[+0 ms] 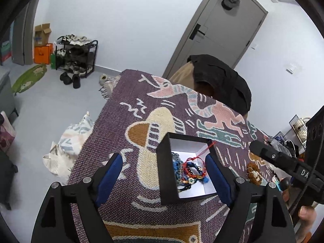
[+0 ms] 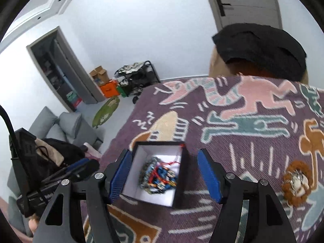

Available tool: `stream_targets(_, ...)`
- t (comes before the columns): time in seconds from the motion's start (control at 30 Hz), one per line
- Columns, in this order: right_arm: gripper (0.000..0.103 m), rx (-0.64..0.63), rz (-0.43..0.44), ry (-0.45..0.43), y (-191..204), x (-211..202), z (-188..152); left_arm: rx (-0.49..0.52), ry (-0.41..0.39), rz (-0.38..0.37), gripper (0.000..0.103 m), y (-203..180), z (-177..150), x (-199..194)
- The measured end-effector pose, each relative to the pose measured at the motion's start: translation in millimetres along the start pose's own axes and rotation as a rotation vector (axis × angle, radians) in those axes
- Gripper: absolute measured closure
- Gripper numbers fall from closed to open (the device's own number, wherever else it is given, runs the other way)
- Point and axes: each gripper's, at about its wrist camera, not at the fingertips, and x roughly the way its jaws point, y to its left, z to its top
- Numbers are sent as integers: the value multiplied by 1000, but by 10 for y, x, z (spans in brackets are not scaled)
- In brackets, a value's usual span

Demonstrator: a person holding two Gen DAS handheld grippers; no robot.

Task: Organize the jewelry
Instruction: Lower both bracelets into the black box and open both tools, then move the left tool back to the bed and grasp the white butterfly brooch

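A black box (image 1: 168,190) with a white inside stands open on the purple patterned blanket (image 1: 125,182). Several beaded bracelets (image 1: 190,170) and a red cord lie heaped in it. My left gripper (image 1: 165,172) is open, with its blue pads on either side of the box and the left pad well apart from it. My right gripper (image 2: 165,174) is open around the same box (image 2: 180,182) over the bracelets (image 2: 158,176), and its left pad is close to the box wall. A brown fuzzy piece with metal jewelry (image 2: 295,182) lies on the blanket to the right.
A chair draped with dark cloth (image 1: 220,81) stands at the table's far edge. Clutter and a wire basket (image 1: 299,125) sit at the right. On the floor to the left are a patterned bag (image 1: 68,143), a shoe rack (image 1: 77,56) and a grey sofa (image 2: 66,125).
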Motion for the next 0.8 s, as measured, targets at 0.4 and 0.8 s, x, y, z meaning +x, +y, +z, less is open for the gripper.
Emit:
stream_targets(0.4, 32, 117, -77, -17, -500, -258, -246, 82, 40, -47, 19, -416, -24, 187)
stream_targets(0.8, 13, 207, -129, -45, -1047, -639, -443, 181, 79, -105, 19, -1026, -156, 384)
